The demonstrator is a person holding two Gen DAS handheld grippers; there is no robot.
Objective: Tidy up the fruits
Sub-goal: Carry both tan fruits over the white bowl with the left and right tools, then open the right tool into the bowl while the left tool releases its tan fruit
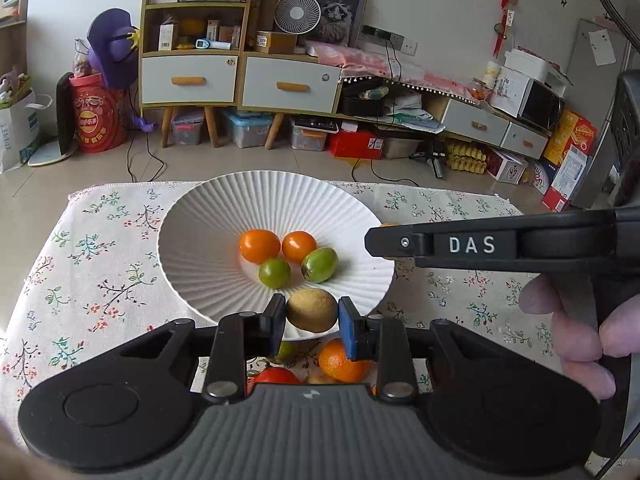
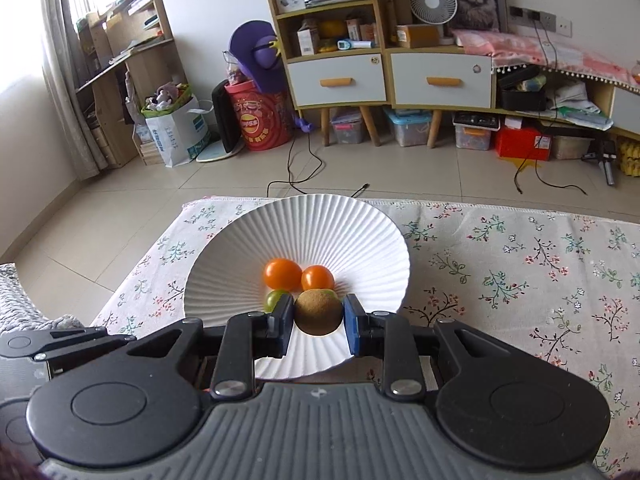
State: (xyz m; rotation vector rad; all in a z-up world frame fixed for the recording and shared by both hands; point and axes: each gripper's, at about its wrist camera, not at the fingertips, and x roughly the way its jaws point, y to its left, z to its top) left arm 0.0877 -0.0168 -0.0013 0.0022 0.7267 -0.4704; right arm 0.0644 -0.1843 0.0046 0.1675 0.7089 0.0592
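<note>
Fruits (image 1: 344,360) half hidden behind gripper

Ridged, matt white plate (image 1: 208,216). Glossy, smooth orange tomatoes (image 1: 260,246) and green ones (image 1: 319,265). Dull, fuzzy brown kiwi (image 2: 319,312) in right tool (image 2: 319,320); smoother, paler kiwi (image 1: 312,309) in left tool (image 1: 312,314). Matt black plastic tool arms, ribbed grey housing, bare metal pivots. Floral printed cloth (image 2: 520,264) over bench. Pitted orange peel (image 1: 340,362).
</note>
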